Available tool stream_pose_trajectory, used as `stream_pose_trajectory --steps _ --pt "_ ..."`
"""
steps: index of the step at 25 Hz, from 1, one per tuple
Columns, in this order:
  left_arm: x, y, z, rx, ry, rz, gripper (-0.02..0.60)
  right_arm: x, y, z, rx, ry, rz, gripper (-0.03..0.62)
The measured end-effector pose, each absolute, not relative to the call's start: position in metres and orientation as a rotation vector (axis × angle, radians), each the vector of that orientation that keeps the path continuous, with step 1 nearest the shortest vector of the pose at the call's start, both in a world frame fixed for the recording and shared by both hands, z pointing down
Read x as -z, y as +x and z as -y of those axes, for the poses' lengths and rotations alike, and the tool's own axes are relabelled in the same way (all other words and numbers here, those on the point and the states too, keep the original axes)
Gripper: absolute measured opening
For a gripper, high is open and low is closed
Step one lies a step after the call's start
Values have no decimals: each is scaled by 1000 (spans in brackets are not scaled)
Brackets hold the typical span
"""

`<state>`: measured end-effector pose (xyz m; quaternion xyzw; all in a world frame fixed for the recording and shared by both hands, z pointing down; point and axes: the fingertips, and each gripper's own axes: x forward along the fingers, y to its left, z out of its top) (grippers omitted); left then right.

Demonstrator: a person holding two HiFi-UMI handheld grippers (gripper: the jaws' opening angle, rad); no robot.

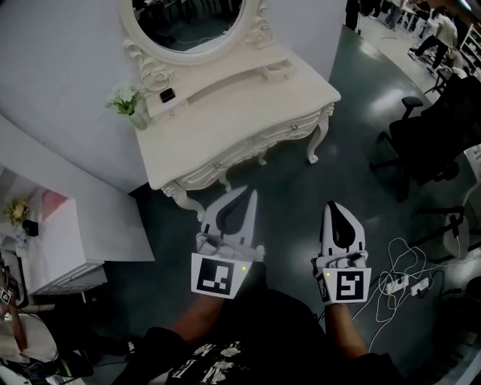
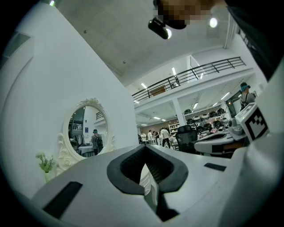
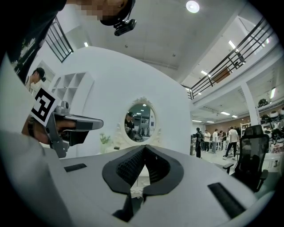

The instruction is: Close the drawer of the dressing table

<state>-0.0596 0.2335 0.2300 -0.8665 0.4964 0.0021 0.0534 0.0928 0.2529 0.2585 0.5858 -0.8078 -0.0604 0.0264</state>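
Observation:
The white dressing table (image 1: 225,113) with its oval mirror (image 1: 192,22) stands against the curved white wall. Its drawer fronts (image 1: 255,147) with small knobs run along the carved front apron, and I cannot tell whether one stands out. My left gripper (image 1: 250,194) is held level above the floor, just short of the table's front left leg, its jaw tips together and nothing between them. My right gripper (image 1: 334,204) is beside it to the right, shut and empty, farther from the table. In the left gripper view the mirror (image 2: 86,131) shows past the closed jaws.
A flower vase (image 1: 128,101) and a small dark object (image 1: 167,95) sit on the tabletop. A black office chair (image 1: 428,135) stands at the right. Cables and a power strip (image 1: 402,282) lie on the floor near my right gripper. A low white cabinet (image 1: 68,248) stands at the left.

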Motion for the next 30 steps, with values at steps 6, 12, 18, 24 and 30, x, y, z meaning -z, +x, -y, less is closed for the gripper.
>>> stream_pose_trajectory --steps 6,12,18,24,30 --pt "-224 -63 -197 -36 -2634 -1473 2 -249 89 -220 220 1854 2472 -2" --pt "-228 -76 -164 -25 -2639 -1461 2 -244 77 -189 259 1885 2453 -2" --pt "-231 -89 -129 -31 -2640 -1441 2 -247 60 -153 274 1873 2455 -2" --pt "-232 -102 -101 -43 -2652 -1448 2 -247 47 -129 269 1854 2449 -2" --pt "-239 -100 -79 -15 -2669 -1429 2 -250 49 -105 255 1856 2444 -2"
